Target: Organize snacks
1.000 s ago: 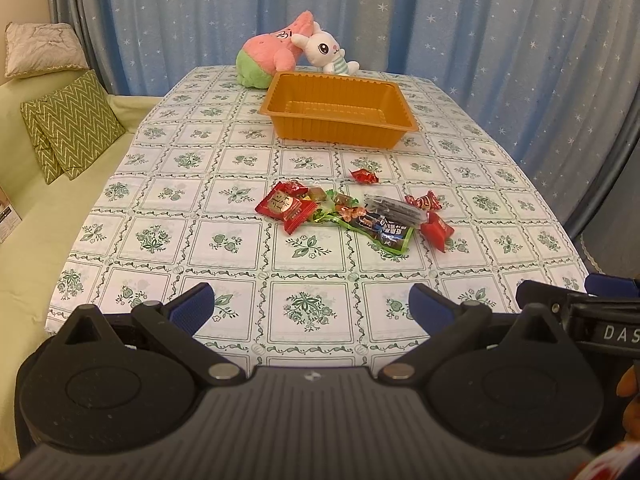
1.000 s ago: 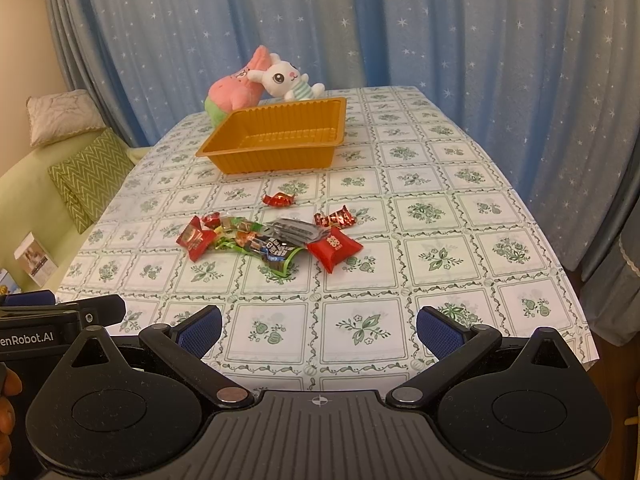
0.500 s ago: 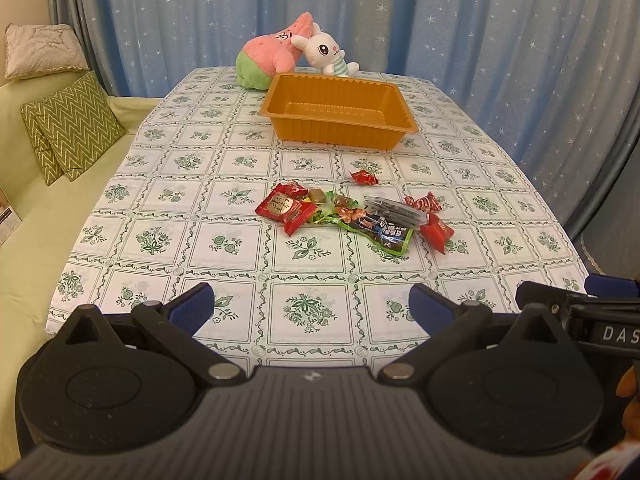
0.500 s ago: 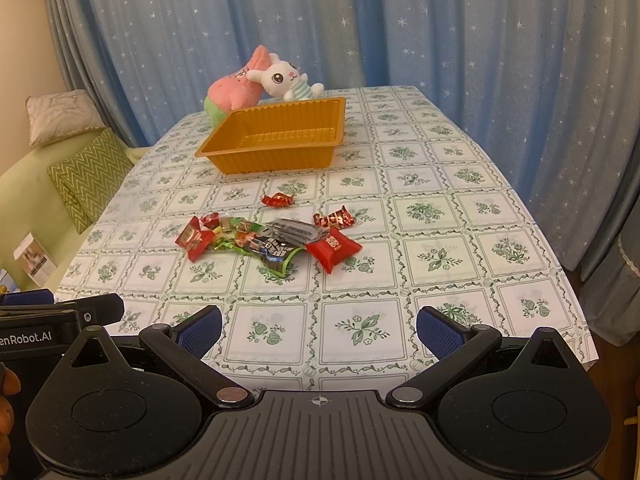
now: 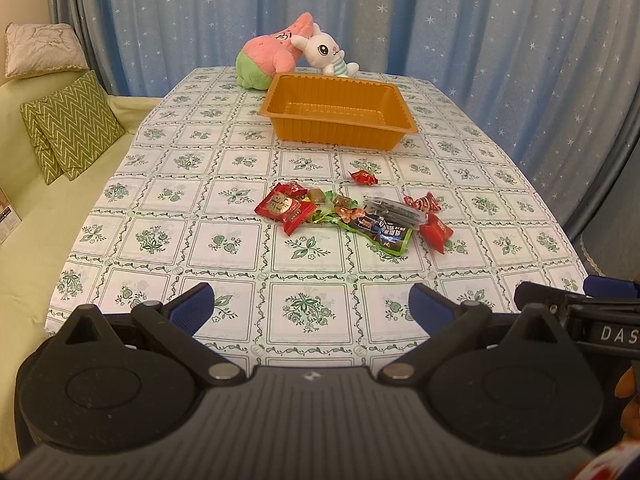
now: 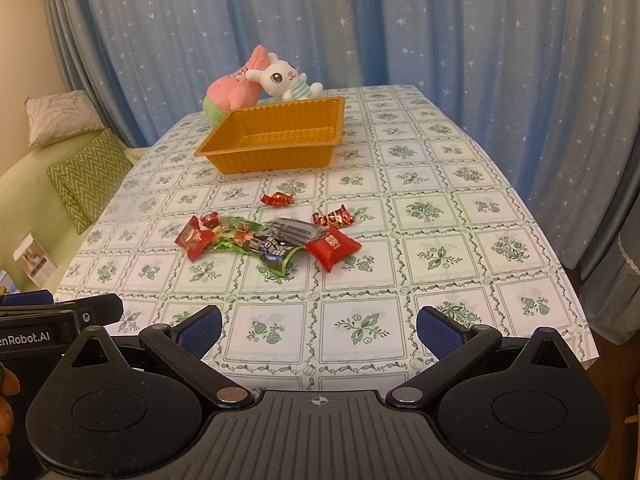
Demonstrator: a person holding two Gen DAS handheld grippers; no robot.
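Snacks (image 5: 352, 216): loose heap mid-table, none in the tray yet; I judge we're at the very start, before the first pick.
Left claw (image 5: 308, 304): I've got it low at the near table edge, blue pads spread wide, nothing between them.
Right claw (image 6: 320, 326): same story, spread and empty, hanging beside the left one, well short of the heap.
Table (image 5: 160, 236): smooth cloth, white with green floral squares, flat, so thin wrappers will lie tight to it.
Red pouch (image 6: 333, 246): nearest to my right claw, puffy, pillow-shaped, glossy; looks the easiest grab, it stands proud of the cloth.
Green pack (image 6: 268, 249): long flat foil bag, green edge and dark print, crinkled, partly under its neighbours.
Grey pack (image 6: 294, 230): slim, see-through film, lying across the green one.
Red packet (image 5: 285, 209): left end of the heap, flat and square, shiny; small clear-wrapped sweets touching it.
Twist candies (image 6: 333, 219): red foil, pinched ends; another one (image 5: 364, 177) sits apart, towards the tray.
Next move: I reckon I push a claw forward and down over one piece at the rim of the heap, close on it alone, then carry it on. Slippery film could slide or drag a neighbour.
Tray (image 5: 344, 136): beyond the heap, orange thin ribbed plastic, rectangular, sloped walls, bare inside.
Plush toys (image 5: 288, 50): soft, one pink-green, one white rabbit, just behind the tray.
Curtain (image 6: 440, 28): blue, starred, pleated, at the back.
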